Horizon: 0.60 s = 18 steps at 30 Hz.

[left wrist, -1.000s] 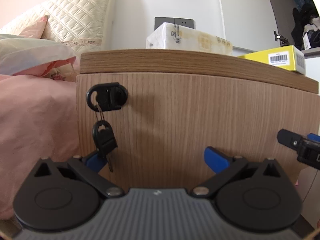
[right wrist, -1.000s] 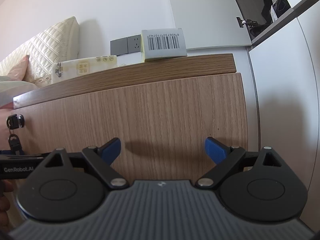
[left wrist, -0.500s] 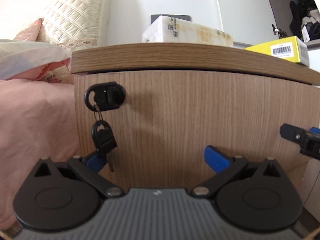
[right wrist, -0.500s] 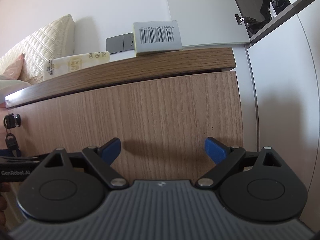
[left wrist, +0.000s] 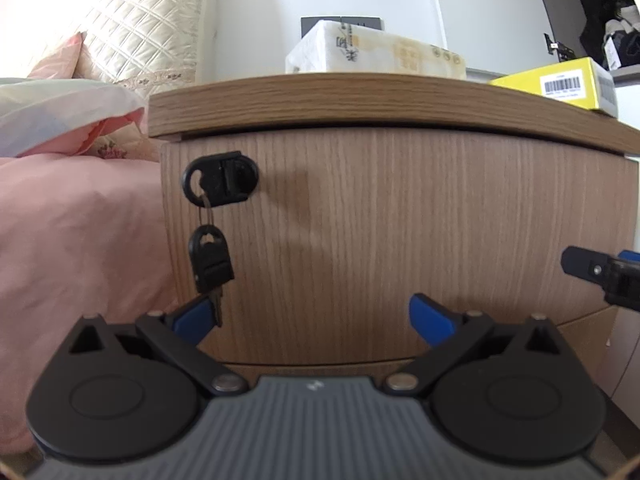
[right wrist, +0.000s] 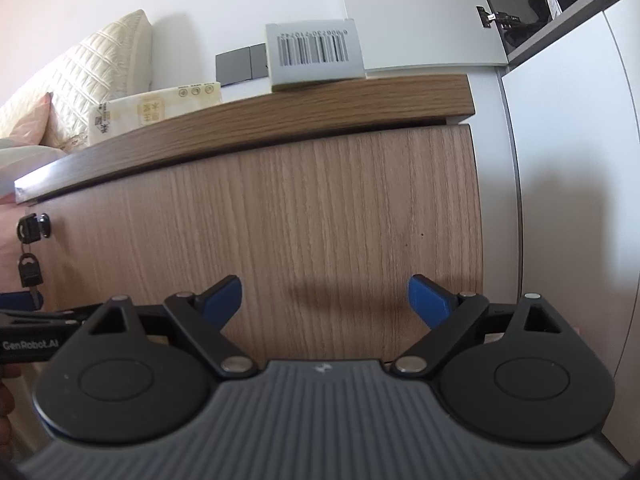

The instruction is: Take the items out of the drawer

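Far left, left wrist view: pink bedding (left wrist: 76,240), soft and creased, with a quilted cream pillow (left wrist: 148,28) above it. Next, the nightstand: curved wood-grain drawer front (left wrist: 392,232), closed, under a thicker, darker wooden top (left wrist: 360,100). At the front's upper left sits a black oval lock (left wrist: 220,178) with a key in it; a second black-headed key (left wrist: 210,262) hangs below on a ring.

On the top: a wrapped tissue pack (left wrist: 376,50), pale with yellow print, then a yellow box (left wrist: 560,86) with a barcode label at the right end.

Left gripper (left wrist: 312,316): blue-tipped fingers spread wide, nothing between them, aimed level at the drawer front; its left tip lies just beside the hanging key's blade. Contact cannot be told.

Right wrist view only: the drawer's right edge against a smooth white cabinet panel (right wrist: 560,200), grey wall switches (right wrist: 240,66) behind the box, and an open shelf high right. The bedding is almost out of this view.

Right gripper (right wrist: 324,298): fingers likewise wide apart and empty, facing the right half of the drawer front, near it. The left gripper's body shows at this view's left edge.
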Tool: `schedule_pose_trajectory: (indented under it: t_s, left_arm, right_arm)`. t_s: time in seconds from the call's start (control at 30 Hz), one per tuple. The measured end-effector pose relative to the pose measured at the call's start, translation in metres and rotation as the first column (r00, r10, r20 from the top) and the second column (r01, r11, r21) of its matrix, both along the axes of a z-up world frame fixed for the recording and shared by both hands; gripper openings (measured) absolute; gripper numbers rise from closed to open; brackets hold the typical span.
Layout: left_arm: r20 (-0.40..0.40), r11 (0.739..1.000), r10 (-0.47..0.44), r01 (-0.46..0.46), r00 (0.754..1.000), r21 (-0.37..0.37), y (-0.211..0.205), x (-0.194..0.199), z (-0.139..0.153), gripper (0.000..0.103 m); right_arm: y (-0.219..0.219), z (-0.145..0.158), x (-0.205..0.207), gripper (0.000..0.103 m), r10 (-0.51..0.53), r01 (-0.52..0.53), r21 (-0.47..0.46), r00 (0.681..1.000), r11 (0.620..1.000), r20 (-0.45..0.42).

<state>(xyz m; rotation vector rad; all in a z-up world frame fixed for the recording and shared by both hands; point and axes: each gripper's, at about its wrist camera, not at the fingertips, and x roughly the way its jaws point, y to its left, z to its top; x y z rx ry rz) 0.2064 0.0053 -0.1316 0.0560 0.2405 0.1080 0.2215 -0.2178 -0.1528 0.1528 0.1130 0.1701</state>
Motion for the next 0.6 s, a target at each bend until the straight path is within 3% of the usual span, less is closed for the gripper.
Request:
schedule_pose_trajectory:
  t_s: [0.23, 0.6]
  left_arm:
    - [-0.008, 1.000, 0.007, -0.007, 1.000, -0.010, 0.002, -0.016, 0.014, 0.103]
    - [-0.042, 1.000, -0.015, 0.014, 0.999, -0.002, -0.004, -0.046, 0.033, 0.103]
  right_arm:
    - [-0.004, 0.016, -0.012, 0.093, 0.004, -0.004, -0.033, 1.000, 0.999, -0.006]
    - [-0.001, 0.045, -0.040, 0.093, 0.036, -0.036, 0.022, 0.999, 0.999, -0.029]
